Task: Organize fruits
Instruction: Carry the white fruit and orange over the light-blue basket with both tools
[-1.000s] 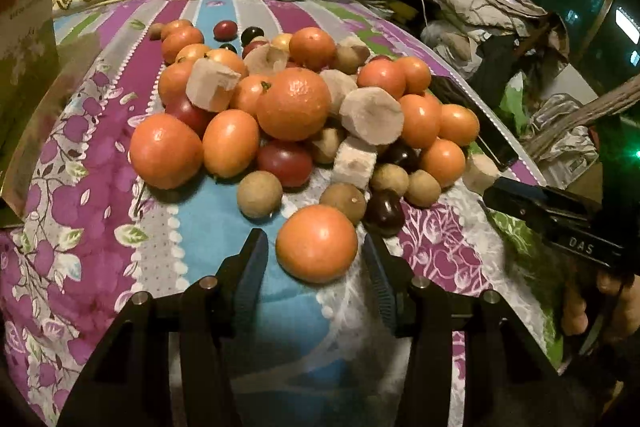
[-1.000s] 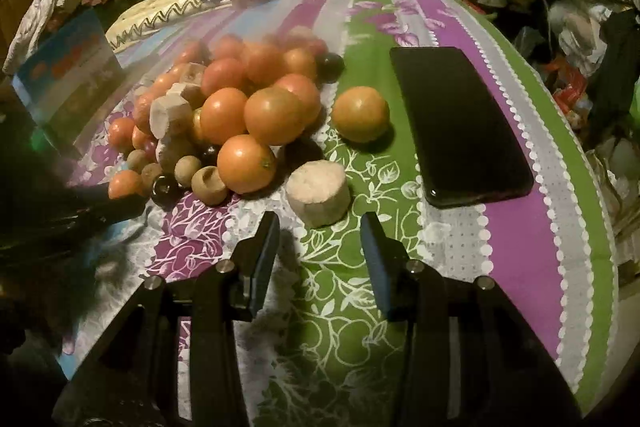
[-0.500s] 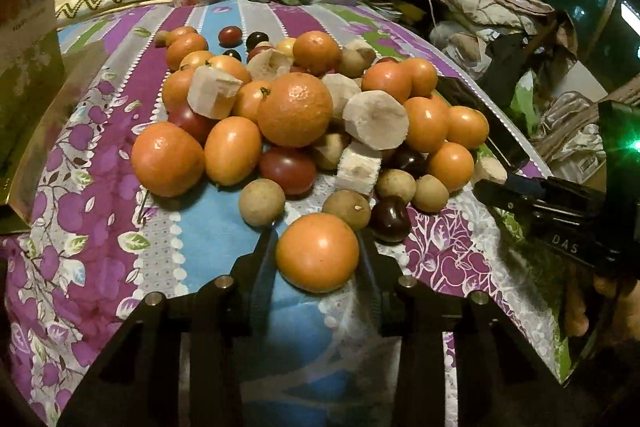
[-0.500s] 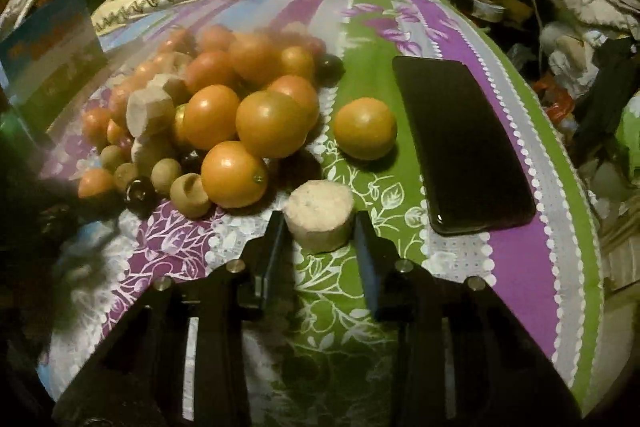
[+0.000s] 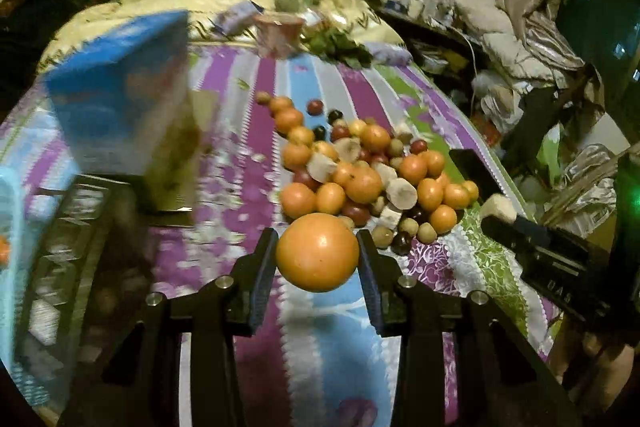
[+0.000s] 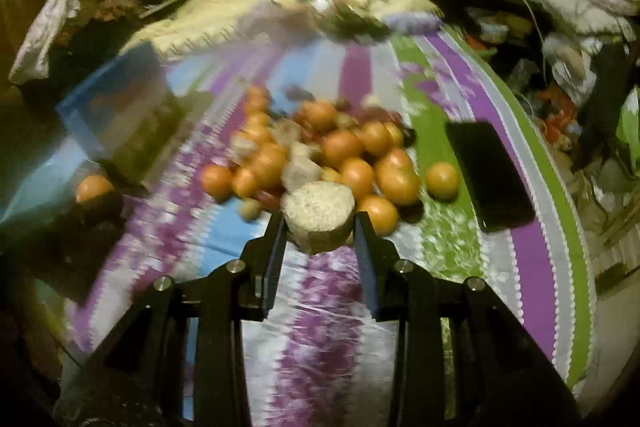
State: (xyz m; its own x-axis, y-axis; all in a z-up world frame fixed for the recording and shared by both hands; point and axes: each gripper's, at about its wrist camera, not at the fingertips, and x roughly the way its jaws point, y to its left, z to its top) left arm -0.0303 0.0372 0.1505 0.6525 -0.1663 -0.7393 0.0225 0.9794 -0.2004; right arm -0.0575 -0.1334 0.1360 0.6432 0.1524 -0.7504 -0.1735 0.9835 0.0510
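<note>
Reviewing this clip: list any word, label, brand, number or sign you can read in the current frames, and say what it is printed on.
"DAS" - pale letters, seen upside down, on the black body of the right gripper, left wrist view.
Blue printed cardboard box on the striped floral bedspread: its picture and any print are motion-blurred, unreadable.
Pink packet near the pillow end: too blurred to read.
Black phone: dark screen, no text.
</note>
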